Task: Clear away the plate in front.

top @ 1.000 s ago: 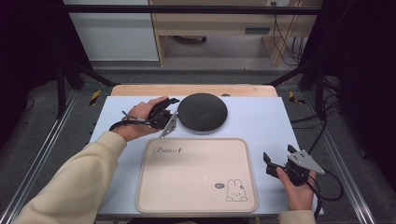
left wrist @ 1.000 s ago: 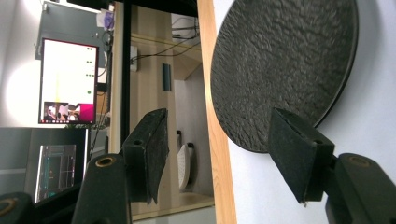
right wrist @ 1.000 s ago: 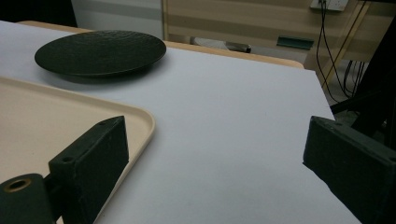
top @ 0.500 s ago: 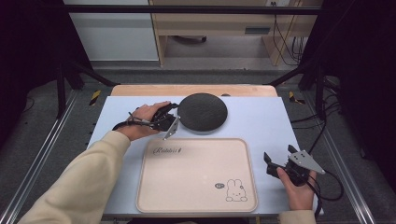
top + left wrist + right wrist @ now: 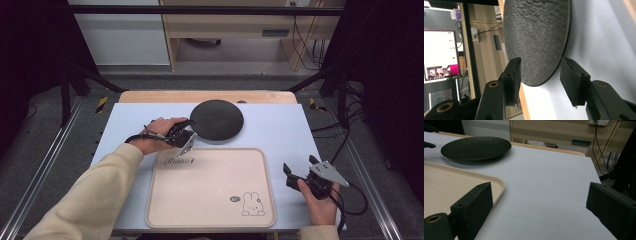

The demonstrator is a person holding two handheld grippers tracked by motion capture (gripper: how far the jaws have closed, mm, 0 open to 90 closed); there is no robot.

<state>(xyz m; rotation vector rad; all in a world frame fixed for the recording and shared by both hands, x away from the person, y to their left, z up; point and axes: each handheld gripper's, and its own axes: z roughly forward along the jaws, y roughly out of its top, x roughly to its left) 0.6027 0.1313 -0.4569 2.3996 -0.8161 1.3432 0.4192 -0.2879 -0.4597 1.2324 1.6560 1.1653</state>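
Observation:
A round black plate [image 5: 217, 121] with a rough surface lies on the pale blue table, toward the back. My left gripper [image 5: 189, 134] is at the plate's near-left rim. In the left gripper view it [image 5: 540, 63] is open, and the plate's [image 5: 536, 37] edge sits between the two jaws without being clamped. A beige tray [image 5: 210, 187] with a rabbit drawing lies nearer the front. My right gripper [image 5: 292, 175] rests open on the table just right of the tray. In the right gripper view it [image 5: 540, 192] holds nothing, with the tray corner [image 5: 496, 182] beside its left jaw and the plate [image 5: 476, 147] farther off.
The blue table top [image 5: 280, 135] has bare room to the right of the plate and tray. A wooden strip [image 5: 150, 96] runs along the back edge. Cables [image 5: 352, 200] trail from the right gripper off the table's right side.
My left hand and gripper have shifted slightly toward the near side along the plate's left rim. The right gripper, the plate and the tray have not moved.

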